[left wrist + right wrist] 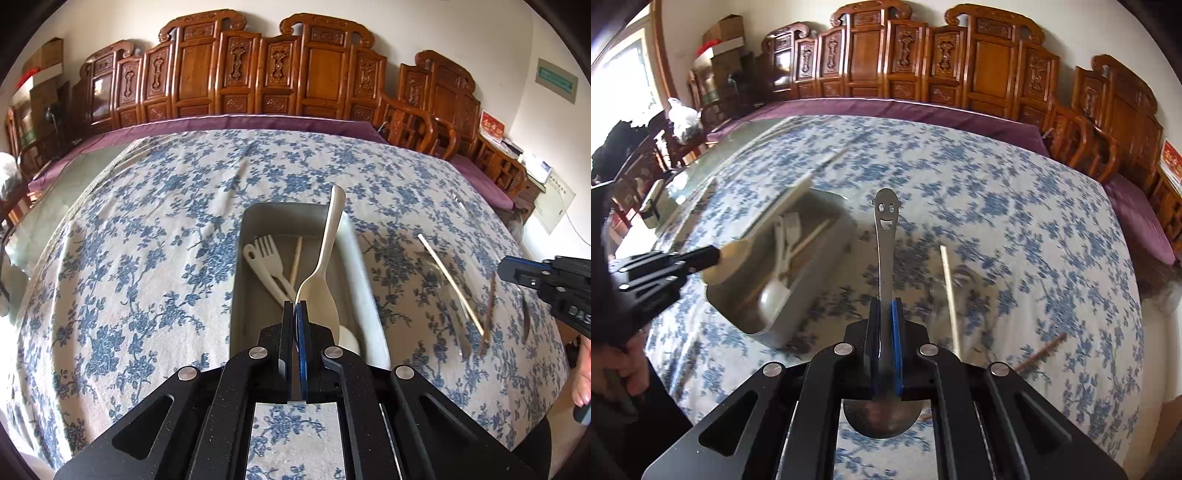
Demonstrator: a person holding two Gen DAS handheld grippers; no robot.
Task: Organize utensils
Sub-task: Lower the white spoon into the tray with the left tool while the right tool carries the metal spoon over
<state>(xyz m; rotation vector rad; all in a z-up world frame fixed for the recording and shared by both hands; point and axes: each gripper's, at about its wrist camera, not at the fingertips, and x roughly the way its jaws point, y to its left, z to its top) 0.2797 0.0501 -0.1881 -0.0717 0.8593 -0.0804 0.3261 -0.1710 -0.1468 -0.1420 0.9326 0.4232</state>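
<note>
In the left wrist view my left gripper [294, 306] is shut on the bowl edge of a cream plastic spoon [325, 258], whose handle points up and away over the grey tray [280, 212]. Inside the tray lie a cream fork [271, 258], a pale chopstick [296, 258] and other cream utensils. My right gripper [886, 301] is shut on the handle of a metal spoon [885, 236] with a smiling face cut into its end; its bowl hangs under the fingers. The right wrist view shows the left gripper [713, 254] holding the cream spoon [768, 221] above the tray [783, 328].
A pale chopstick [947, 291] and a brown chopstick [1039, 356] lie on the blue floral tablecloth [1034, 221] right of the tray. Carved wooden chairs [258, 74] line the far side behind a purple cloth [221, 123]. A person's hand [624, 373] shows at the left edge.
</note>
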